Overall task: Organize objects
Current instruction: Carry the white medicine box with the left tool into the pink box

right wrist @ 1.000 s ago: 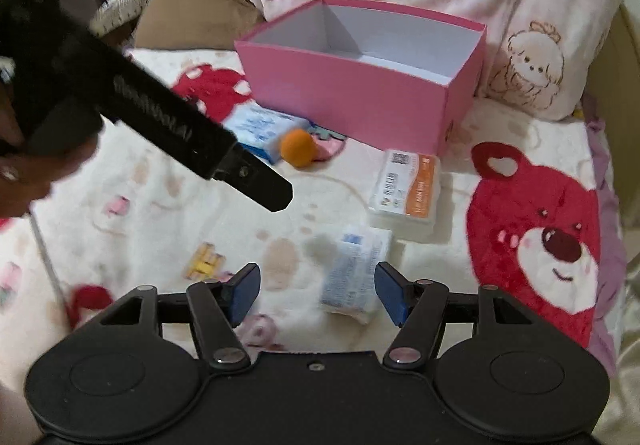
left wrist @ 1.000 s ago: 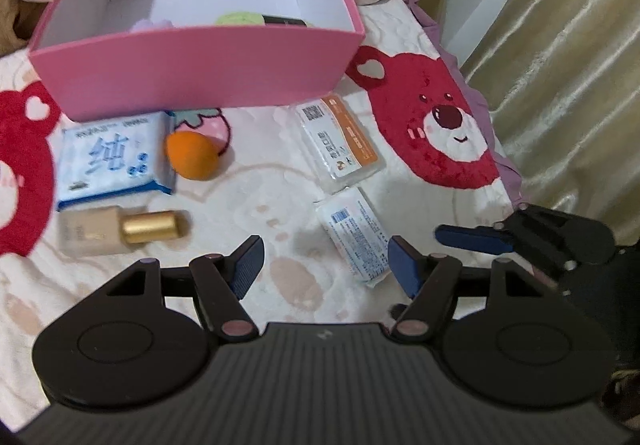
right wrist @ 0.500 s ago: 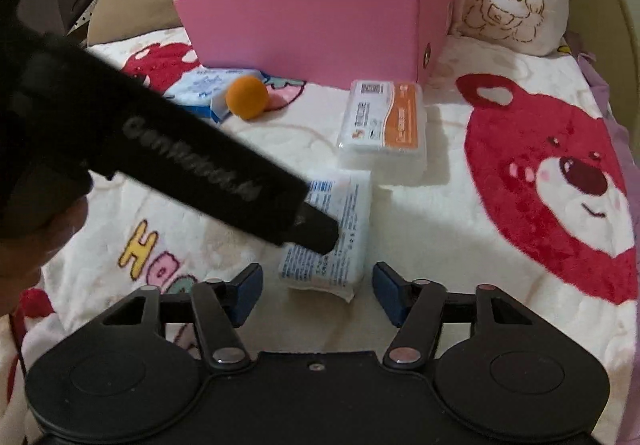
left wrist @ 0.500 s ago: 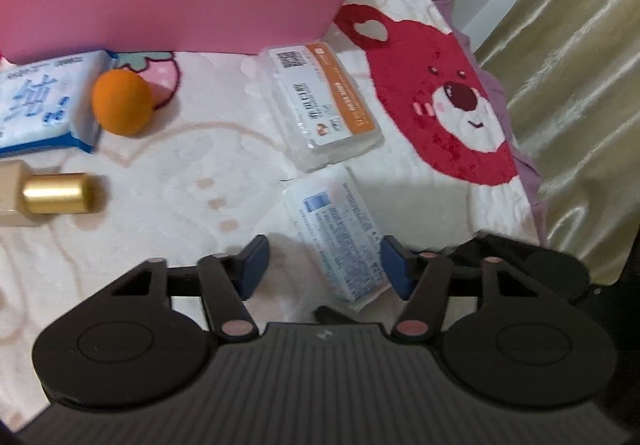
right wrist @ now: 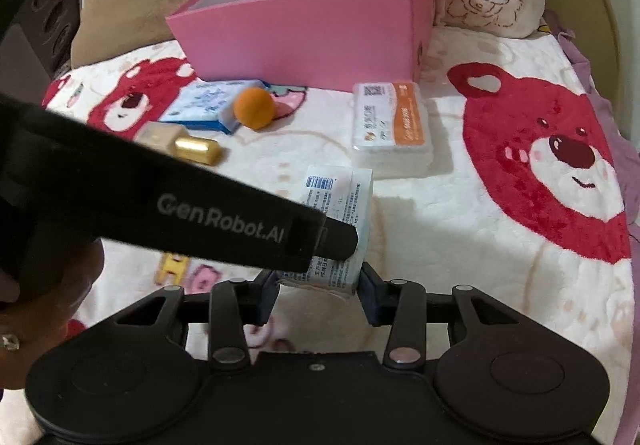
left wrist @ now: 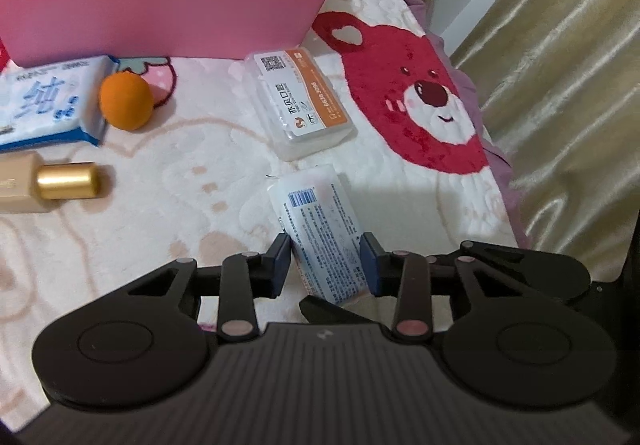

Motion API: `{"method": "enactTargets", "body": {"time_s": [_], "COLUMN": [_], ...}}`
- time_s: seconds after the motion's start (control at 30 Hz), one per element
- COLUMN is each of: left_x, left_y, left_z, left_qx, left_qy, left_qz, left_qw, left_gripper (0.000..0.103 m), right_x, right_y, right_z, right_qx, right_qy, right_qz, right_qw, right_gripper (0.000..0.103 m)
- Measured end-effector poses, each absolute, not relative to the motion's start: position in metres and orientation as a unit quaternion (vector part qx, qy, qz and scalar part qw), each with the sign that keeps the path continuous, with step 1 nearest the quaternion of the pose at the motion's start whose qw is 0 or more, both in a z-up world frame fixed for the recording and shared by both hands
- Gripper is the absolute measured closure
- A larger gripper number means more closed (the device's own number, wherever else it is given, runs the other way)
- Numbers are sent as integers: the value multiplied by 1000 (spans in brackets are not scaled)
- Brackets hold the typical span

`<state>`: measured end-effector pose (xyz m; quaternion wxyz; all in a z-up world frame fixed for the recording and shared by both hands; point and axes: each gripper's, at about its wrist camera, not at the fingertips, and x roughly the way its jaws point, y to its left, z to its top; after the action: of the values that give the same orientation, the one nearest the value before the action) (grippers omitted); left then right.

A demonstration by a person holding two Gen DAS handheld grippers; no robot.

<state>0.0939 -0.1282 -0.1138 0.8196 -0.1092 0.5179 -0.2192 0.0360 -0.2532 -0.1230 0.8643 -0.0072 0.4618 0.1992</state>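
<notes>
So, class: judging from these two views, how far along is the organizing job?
Done: nothing visibly; the pink box's contents are hidden. In hand: both sets of jaws straddle the white wipes packet. Left: mask box, orange sponge, blue tissue pack, gold-capped bottle.

"GenRobot.AI" stands in pale letters along the black side of the left gripper (right wrist: 336,241). The clear box with the orange label (left wrist: 300,101) bears a QR code and digits too small to read surely. The blue tissue pack (left wrist: 44,105) carries a large Chinese character, the white packet (left wrist: 320,233) a barcode and fine print too small to read
</notes>
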Motion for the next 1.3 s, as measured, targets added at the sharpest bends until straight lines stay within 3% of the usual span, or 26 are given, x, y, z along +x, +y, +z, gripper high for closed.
{"method": "enactTargets", "body": {"time_s": [0.3, 0.87, 1.1, 1.3], "left_x": [85, 152, 209, 277], "left_y": [-107, -85, -90, -94], "left_z": [-61, 67, 59, 13], "left_qx": [-91, -63, -63, -118], "left_qy": [526, 481, 422, 437], "left_qz": [-234, -213, -208, -205], "left_qw": [812, 848, 880, 868], "left_gripper": [67, 67, 67, 67], "right_x": [34, 99, 166, 229], "right_y": [-248, -228, -236, -232], "right_z": [-78, 30, 28, -6], "right_qx": [35, 4, -6, -12], "right_qy": [475, 401, 390, 417], "right_qz": [213, 233, 209, 168], "right_qw": [853, 886, 897, 893], "right_gripper": [56, 56, 56, 57]}}
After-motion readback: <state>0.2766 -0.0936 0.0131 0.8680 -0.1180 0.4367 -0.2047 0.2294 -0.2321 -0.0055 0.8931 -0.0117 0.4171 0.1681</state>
